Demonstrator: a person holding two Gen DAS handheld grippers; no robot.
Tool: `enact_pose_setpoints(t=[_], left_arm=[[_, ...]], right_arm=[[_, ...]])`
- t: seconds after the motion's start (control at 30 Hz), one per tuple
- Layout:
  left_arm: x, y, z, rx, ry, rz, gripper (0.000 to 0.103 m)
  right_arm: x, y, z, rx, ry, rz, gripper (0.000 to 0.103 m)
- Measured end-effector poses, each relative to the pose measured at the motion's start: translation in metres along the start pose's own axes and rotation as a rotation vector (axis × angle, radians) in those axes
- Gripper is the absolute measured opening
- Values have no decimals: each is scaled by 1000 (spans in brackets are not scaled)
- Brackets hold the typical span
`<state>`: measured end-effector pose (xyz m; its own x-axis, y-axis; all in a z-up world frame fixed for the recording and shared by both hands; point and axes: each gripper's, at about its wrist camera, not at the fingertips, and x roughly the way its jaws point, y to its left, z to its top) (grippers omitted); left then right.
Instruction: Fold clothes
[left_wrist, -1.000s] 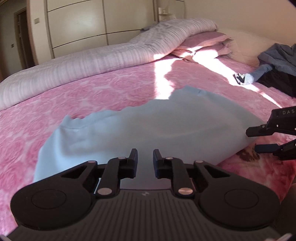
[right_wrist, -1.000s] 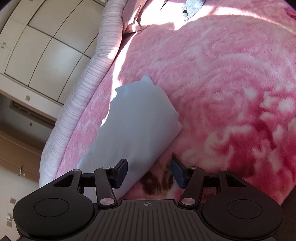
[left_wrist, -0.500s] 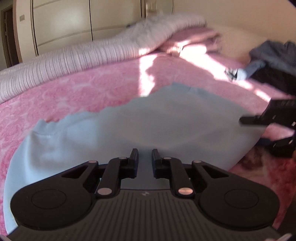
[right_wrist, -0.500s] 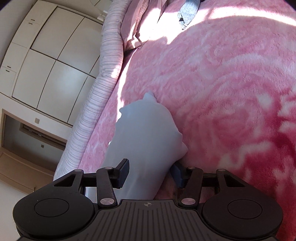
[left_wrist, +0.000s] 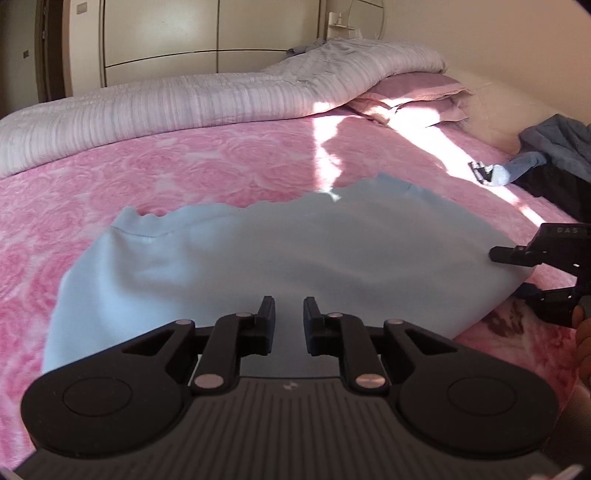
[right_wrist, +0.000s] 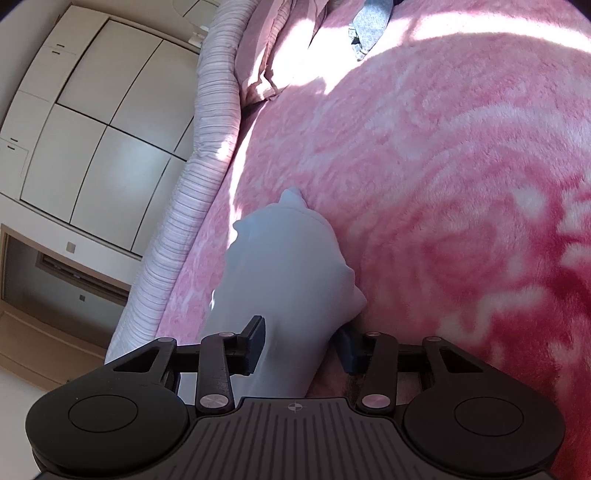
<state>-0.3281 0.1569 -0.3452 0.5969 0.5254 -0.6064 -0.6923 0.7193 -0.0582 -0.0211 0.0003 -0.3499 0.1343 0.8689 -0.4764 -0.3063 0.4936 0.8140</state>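
The right gripper (right_wrist: 297, 345) has its jaws straddling the edge of the light blue garment (left_wrist: 280, 258), cloth between them, and they are closing; whether the pads press yet I cannot tell, a sliver of gap shows on the left side. The left gripper (left_wrist: 289, 319) hovers over the near hem with a narrow gap between its fingers; the cloth lies beneath them, and no fold is visibly pinched — so I judge it holds nothing.

The garment lies spread on the pink blanket (left_wrist: 184, 166), near the bed's front edge, one end wavy like a ribbed hem. It looks soft, light and limp; it should drape and sag from any pinch point, so taking it at two corners or along one edge seems best, keeping it taut between the hands. The fleecy blanket may drag on it.

Further off are a rolled striped quilt (left_wrist: 184, 99), pillows (left_wrist: 413, 96) and a heap of dark clothes (left_wrist: 554, 155) with a sock (left_wrist: 498, 173) — all well apart, nothing blocking the fold.
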Motion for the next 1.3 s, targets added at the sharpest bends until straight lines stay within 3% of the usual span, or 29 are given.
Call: enact_pose_setpoints(t=[0.07,0.17,0.23,0.33,0.4,0.53,0.67,0.8,0.87,1.0,1.07,1.13,1.23,1.3], left_arm=[[6,-8,2,11,-20,-37,14],[26,-28,4,90,-12,-20,14],[50,-35,-1,120,78,-1,14],[49,-33,2,124,71,-13,14],[34,-14,6,35,56,-42,15],[-7,57,1,-225,45,-64,15],[-46,124,-19,-445,35,-61,13],[-75,163,-36,-579,6,-92,13],[-84,177,-45,-630,-4,-102,13],[-92,192,-63,-707,-8,-105,13],[-93,195,-67,-725,-6,-114,13],[-94,196,-66,-733,-11,-130,13],[-95,196,-66,-745,-19,-154,13],[-91,195,-58,-751,-24,-185,14]], right_arm=[[-1,-2,2,21,3,1,45],[-1,-3,3,39,3,-4,45],[-1,1,3,17,2,-26,45],[2,13,2,-68,10,-99,33],[7,32,-3,-219,18,-161,23],[16,75,-14,-552,29,-277,15],[24,140,-72,-1100,-76,-339,13],[33,187,-165,-1592,-140,-265,13],[36,198,-211,-1752,-132,-182,13],[49,192,-291,-1940,-4,-56,13],[59,181,-321,-2003,77,-57,15],[57,171,-332,-2043,74,-64,22],[39,170,-321,-1992,119,-7,28],[20,175,-298,-1897,191,80,42]])
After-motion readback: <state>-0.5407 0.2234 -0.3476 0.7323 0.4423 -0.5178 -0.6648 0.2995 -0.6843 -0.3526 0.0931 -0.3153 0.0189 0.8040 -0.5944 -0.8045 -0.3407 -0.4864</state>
